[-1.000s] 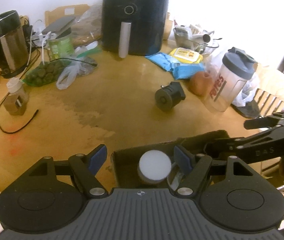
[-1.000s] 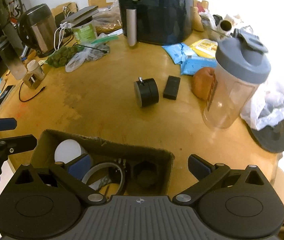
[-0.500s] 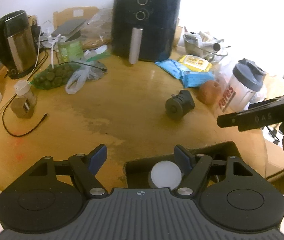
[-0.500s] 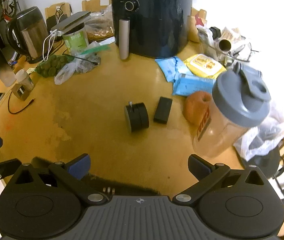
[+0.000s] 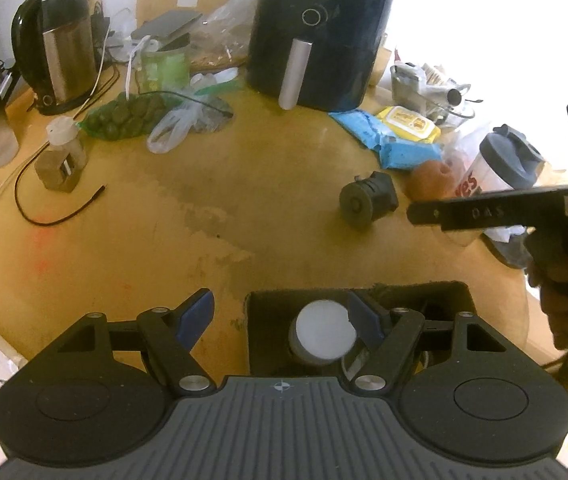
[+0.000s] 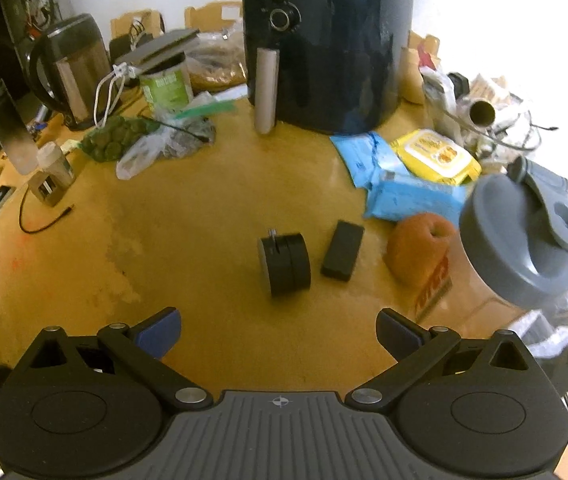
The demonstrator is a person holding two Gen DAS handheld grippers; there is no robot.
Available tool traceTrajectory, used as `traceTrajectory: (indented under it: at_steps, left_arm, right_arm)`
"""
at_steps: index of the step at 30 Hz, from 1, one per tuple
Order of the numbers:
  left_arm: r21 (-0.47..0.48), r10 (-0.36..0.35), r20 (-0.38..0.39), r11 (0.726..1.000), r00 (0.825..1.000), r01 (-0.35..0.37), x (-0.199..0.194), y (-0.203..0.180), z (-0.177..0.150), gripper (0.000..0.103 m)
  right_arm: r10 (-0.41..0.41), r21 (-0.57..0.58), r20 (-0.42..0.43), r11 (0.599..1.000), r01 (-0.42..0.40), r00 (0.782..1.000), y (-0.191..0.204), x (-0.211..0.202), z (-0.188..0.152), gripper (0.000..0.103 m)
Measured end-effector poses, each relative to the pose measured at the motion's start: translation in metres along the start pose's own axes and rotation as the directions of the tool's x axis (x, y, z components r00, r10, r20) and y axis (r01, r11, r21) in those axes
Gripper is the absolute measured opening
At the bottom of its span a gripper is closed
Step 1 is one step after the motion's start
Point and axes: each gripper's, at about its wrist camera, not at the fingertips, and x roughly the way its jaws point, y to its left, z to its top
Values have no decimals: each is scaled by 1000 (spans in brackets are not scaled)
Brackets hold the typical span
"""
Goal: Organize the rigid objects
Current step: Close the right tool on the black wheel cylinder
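Right wrist view shows the right gripper (image 6: 278, 330) held above the wooden table (image 6: 188, 240) with its jaws spread wide and nothing between them. Ahead of it a black caster wheel (image 6: 284, 263) lies on its side, its short metal stem pointing away toward the air fryer (image 6: 323, 40), so its rolling axis runs roughly left to right. Just beside it to the right, apart from it, lies a small black rectangular block (image 6: 343, 250), flat, its long axis running away from the camera and tilted slightly rightward. Near the block sit an apple (image 6: 415, 248) and a shaker bottle (image 6: 515, 248). From the left wrist camera, the left gripper (image 5: 280, 314) is also wide open and empty, hovering over the near left corner of a cardboard box (image 5: 449, 294), in which a white-lidded jar (image 5: 325, 334) stands beside the right fingertip.
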Motion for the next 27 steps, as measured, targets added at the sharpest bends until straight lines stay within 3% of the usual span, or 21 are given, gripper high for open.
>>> traceTrajectory:
  at_steps: [10, 12, 27]
  left_arm:
    - [-31, 3, -14, 1000, 1000, -3, -6, 3, -9, 74]
    - [-40, 8, -17, 999, 1000, -8, -6, 5, -11, 74]
    - [-127, 81, -12, 989, 997, -82, -19, 33, -19, 74]
  right_arm:
    - [37, -73, 43, 997, -34, 998, 5, 36, 9, 101]
    - [34, -79, 35, 996, -31, 999, 4, 46, 12, 92]
    - [19, -45, -79, 999, -23, 997, -4, 117, 28, 59]
